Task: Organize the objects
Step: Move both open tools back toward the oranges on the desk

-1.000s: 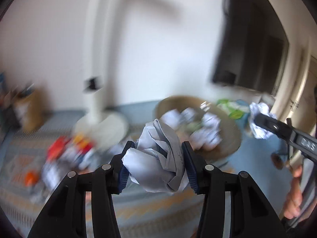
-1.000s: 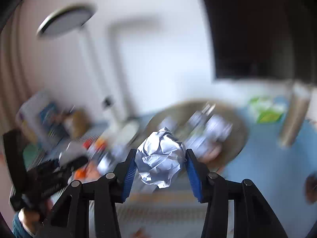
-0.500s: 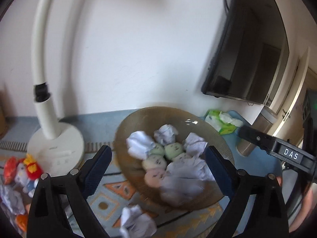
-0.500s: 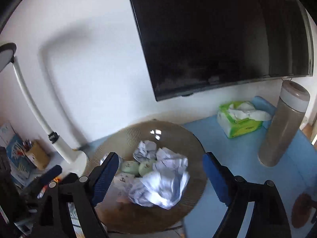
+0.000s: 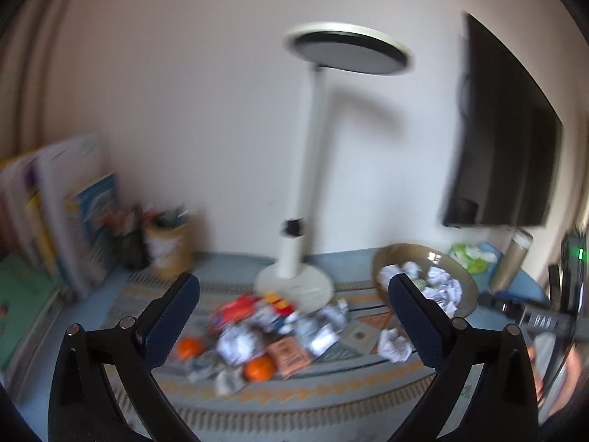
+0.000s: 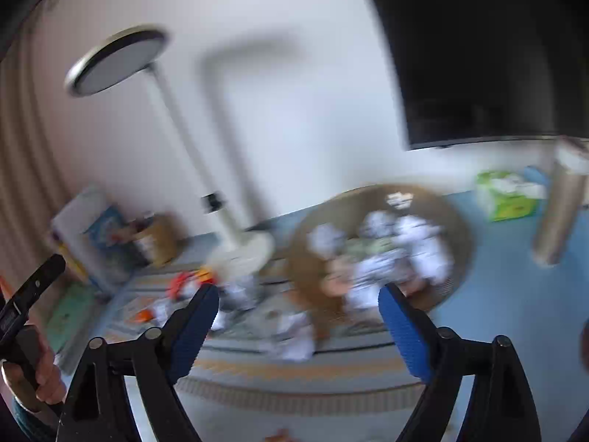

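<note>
My left gripper (image 5: 294,294) is open and empty, held above a patterned mat (image 5: 294,390). On the mat lie several crumpled paper balls (image 5: 239,344), two oranges (image 5: 260,368) and small colourful packets (image 5: 239,307). A brown round bowl (image 5: 467,287) at the right holds several paper balls. My right gripper (image 6: 298,302) is open and empty, pulled back in front of the same bowl (image 6: 305,243), which holds paper balls (image 6: 423,243) and small round things. Both views are blurred.
A white desk lamp (image 5: 305,199) stands behind the pile. Books (image 5: 62,213) and a pen holder (image 5: 169,246) are at the left. A dark screen (image 5: 504,140), a green tissue pack (image 6: 510,193) and a tall flask (image 6: 559,206) are at the right.
Both grippers held a paper ball a second ago, opened over the bowl and dropped them in. Both have since pulled back and swung left, away from the bowl.
</note>
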Motion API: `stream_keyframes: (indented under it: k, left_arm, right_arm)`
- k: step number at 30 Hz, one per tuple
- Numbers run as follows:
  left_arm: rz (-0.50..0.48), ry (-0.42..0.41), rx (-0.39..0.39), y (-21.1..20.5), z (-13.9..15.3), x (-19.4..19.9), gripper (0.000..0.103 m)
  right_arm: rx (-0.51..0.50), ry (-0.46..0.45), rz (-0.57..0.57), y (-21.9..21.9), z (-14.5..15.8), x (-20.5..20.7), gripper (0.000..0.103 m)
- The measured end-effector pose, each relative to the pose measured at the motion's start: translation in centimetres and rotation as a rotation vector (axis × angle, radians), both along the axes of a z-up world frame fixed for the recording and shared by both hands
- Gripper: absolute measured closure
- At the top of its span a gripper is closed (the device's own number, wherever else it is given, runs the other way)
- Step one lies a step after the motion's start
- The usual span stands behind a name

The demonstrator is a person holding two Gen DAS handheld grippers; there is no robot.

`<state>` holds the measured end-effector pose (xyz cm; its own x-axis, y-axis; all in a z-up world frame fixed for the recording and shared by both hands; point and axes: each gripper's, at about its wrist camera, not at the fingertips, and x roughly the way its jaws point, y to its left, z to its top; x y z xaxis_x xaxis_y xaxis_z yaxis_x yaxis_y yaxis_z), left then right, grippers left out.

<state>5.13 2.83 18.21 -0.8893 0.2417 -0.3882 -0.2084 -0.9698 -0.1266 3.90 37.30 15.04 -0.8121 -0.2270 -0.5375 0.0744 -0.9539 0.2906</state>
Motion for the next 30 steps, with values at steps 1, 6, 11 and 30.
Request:
stream_keyframes:
  k: [1,6,11,30]
  left_arm:
    - [0.039,-0.024,0.020,-1.7,-1.1,0.3,0.000]
    - [0.183,-0.152,0.011,-5.7,-8.6,-0.7,0.001]
    - [0.222,-0.233,-0.034,-6.1,-15.4,-1.6,0.001]
    - [0.083,-0.360,0.002,-8.4,-16.3,-4.2,0.001]
  right_arm:
    - [0.005,-0.002,0.010,-1.3,-0.6,0.4,0.012]
    - [0.106,-0.107,-0.023,-6.2,-6.4,0.9,0.012]
    - [0.119,-0.178,-0.047,-6.7,-11.4,-0.2,0.012]
    - [0.273,-0.226,-0.028,-10.0,-13.2,-1.2,0.009]
